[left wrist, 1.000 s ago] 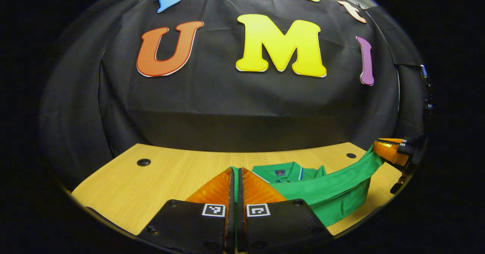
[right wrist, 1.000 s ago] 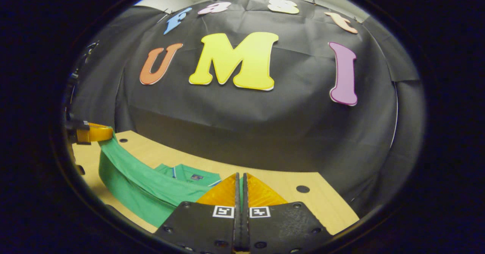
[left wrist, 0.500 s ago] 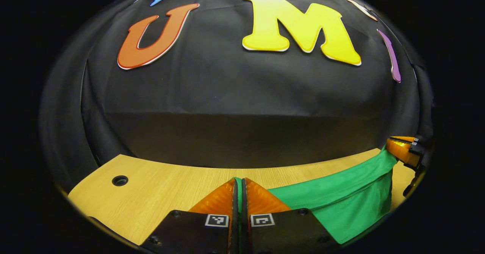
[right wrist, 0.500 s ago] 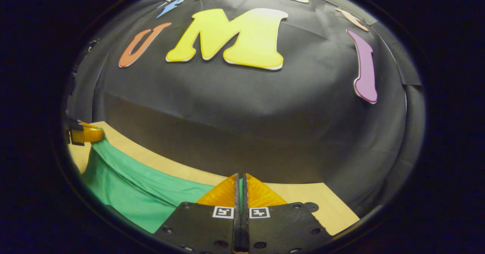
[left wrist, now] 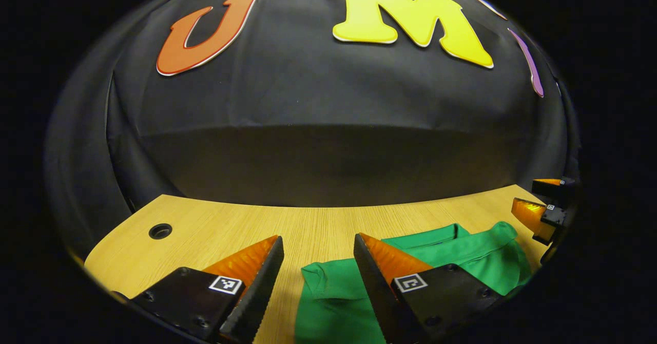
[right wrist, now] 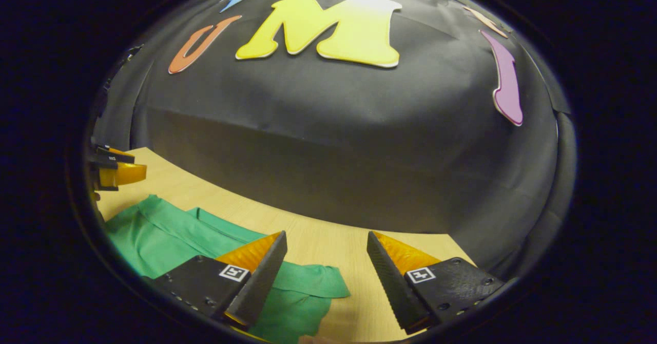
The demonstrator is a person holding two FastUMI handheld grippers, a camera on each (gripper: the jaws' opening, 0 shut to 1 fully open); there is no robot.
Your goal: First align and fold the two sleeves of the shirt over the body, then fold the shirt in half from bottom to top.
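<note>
The green shirt lies folded on the wooden table, its upper layer reaching toward the far edge. My left gripper is open just above the shirt's left corner, nothing between its fingers. In the left gripper view the right gripper appears at the far right, also open, beside the shirt's right end. In the right gripper view the shirt spreads to the left, and its right corner lies under my open right gripper. The left gripper hangs at the far left above the cloth.
The black booth wall rises right behind the table's far edge. A round hole sits in the tabletop at the left. Bare wood shows between the shirt and the wall.
Both grippers have let go of the shirt's hem and opened. The lifted green layer has dropped flat onto the shirt body; half a second ago it still hung stretched between the shut grippers.
</note>
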